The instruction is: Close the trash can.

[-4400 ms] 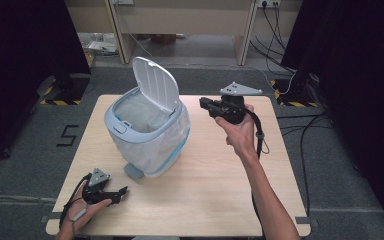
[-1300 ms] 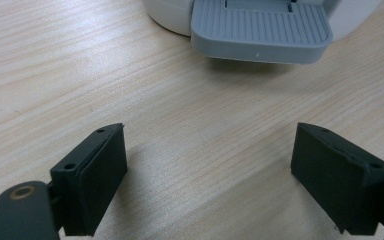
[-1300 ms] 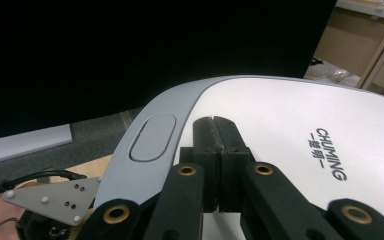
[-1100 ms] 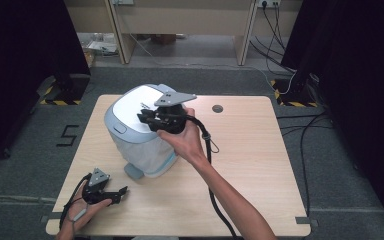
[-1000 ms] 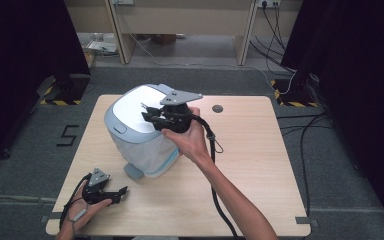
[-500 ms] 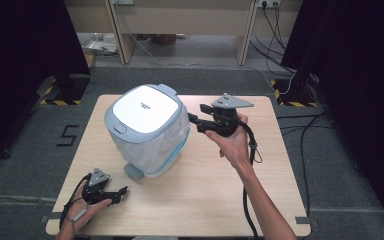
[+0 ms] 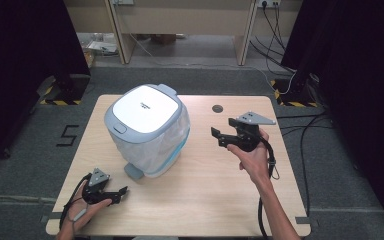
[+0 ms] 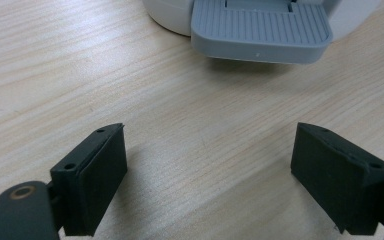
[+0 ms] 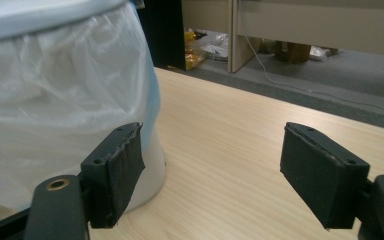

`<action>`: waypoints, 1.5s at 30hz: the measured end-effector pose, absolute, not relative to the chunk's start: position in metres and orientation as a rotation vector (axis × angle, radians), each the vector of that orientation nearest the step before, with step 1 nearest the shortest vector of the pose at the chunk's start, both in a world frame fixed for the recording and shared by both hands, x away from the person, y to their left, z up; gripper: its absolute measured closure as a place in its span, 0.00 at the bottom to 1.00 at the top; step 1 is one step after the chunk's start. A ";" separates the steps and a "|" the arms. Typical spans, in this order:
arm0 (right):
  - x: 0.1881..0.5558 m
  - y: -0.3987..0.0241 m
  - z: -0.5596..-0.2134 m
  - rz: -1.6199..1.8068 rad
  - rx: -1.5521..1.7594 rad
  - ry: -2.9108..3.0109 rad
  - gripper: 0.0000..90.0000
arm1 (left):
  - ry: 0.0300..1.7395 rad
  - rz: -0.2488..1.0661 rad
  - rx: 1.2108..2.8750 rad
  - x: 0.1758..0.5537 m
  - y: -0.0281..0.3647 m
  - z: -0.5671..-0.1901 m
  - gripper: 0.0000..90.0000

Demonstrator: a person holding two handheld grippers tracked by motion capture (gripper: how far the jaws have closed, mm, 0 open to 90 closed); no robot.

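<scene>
Step in hand: lid-closing on the bin [image 7: 147, 131] judged complete; lid [image 7: 142, 106] flat on the rim, white liner bag [image 7: 167, 137] bulging below it.
Bin location: left of centre on the table [image 7: 210, 190], grey foot pedal [image 8: 260, 30] facing the near edge.
Right tool [image 7: 219, 135]: held above the table to the right of the bin, well apart from it; jaws just been opening, now spread wide, nothing between them.
Right tool, own view: bin wall and bag at left beyond the jaw, bare table between the pads.
Left tool [image 7: 121, 192]: resting low on the table near the front left corner, jaws released and empty, pedal just ahead of them.
Next move, judged: either retire the right tool to a rest position, or press the pedal with the left tool to reopen; short forward travel, no grasp required.
Caution: avoid snagging the liner bag.
</scene>
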State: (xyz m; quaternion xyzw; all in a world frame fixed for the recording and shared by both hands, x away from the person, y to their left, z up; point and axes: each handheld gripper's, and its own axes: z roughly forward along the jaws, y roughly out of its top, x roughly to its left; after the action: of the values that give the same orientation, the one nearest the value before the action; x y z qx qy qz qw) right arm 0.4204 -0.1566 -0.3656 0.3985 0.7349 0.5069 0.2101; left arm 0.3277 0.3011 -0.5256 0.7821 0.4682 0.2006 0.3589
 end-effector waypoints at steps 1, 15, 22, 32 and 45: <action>0.419 -0.159 -0.369 1.398 1.112 2.042 0.25 | 1.207 0.518 2.018 0.328 0.301 -0.526 0.15; 0.397 -0.179 -0.413 1.266 1.149 2.051 0.22 | 1.208 0.517 2.017 0.328 0.301 -0.526 0.15; 0.388 -0.184 -0.426 1.247 1.154 2.053 0.21 | 1.210 0.517 2.012 0.328 0.301 -0.526 0.15; 0.375 -0.181 -0.441 1.245 1.125 2.086 0.18 | 1.211 0.517 2.012 0.328 0.301 -0.526 0.15; 0.354 -0.171 -0.480 1.217 1.163 2.128 0.18 | 1.209 0.516 2.016 0.328 0.301 -0.526 0.15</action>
State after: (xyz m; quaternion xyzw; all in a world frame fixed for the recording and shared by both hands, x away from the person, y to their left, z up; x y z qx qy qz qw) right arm 0.3540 -0.1709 -0.4802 0.4190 0.7664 0.4382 0.2123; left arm 0.3277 0.3010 -0.5256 0.7818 0.4688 0.2002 0.3591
